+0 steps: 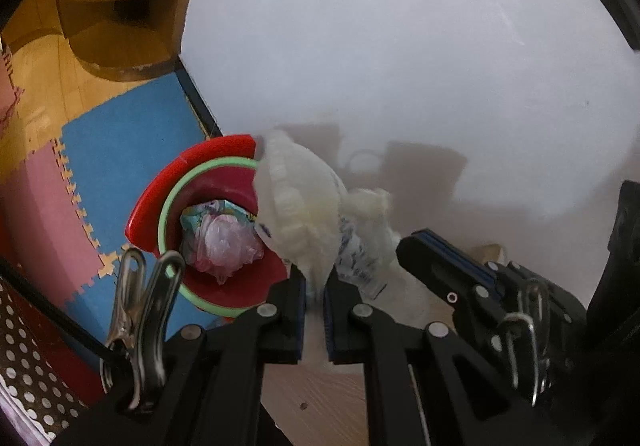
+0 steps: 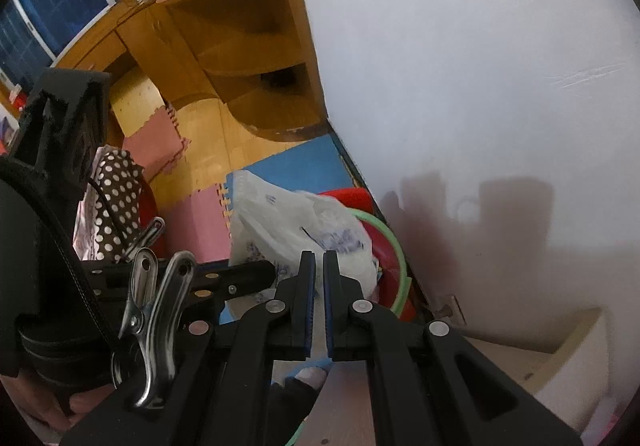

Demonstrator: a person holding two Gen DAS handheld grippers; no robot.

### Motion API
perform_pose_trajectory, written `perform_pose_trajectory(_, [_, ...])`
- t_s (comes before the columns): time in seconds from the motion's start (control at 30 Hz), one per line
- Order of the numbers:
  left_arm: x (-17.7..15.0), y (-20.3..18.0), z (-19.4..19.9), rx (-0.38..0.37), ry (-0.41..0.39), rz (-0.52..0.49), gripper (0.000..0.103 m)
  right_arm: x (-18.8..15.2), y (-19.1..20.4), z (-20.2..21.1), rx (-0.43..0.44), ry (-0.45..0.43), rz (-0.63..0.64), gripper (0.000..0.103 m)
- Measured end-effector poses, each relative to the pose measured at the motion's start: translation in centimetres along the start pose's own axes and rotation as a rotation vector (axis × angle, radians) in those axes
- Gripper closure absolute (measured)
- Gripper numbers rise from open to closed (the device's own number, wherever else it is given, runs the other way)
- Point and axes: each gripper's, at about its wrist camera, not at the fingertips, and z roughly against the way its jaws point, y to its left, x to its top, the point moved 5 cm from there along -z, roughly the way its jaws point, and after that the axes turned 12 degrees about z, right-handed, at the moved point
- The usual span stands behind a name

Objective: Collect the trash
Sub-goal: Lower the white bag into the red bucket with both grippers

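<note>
**Both grippers lowering a plastic bag toward the red bin**

Nearest in the left wrist view, the left gripper (image 1: 315, 278) has its fingers nearly together, pinching an edge of the white plastic bag (image 1: 304, 206). The right gripper (image 2: 319, 266) is likewise almost closed on the same bag (image 2: 288, 222), gripping the film near its printed part. The bag hangs just above the rim of the red bin (image 1: 168, 198), which has a green hoop (image 1: 200, 174) round its mouth and stands on blue and pink foam floor mats (image 1: 120, 150) against the white wall (image 1: 400, 46).

To do this step well, I judge that both grips should stay firm and level, so that the bag goes down centred over the mouth and does not snag on the hoop.

The left view looks straight into the bin, showing crumpled wrappers and a pinkish bag (image 1: 224, 242) already inside; the right view hides that behind the white bag. Only the right view shows the wooden corner shelf (image 2: 256, 58) with clutter on top and a dark window (image 2: 52, 10) farther off.
</note>
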Motion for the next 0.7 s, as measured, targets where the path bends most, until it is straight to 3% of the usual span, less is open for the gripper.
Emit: perform_pose_trajectory(0.7, [1.8, 8.5, -11.0, 0.015, 0.036, 0.212, 0.096, -0.8, -1.5, -15.0, 0.085, 0.229, -0.027, 0.098])
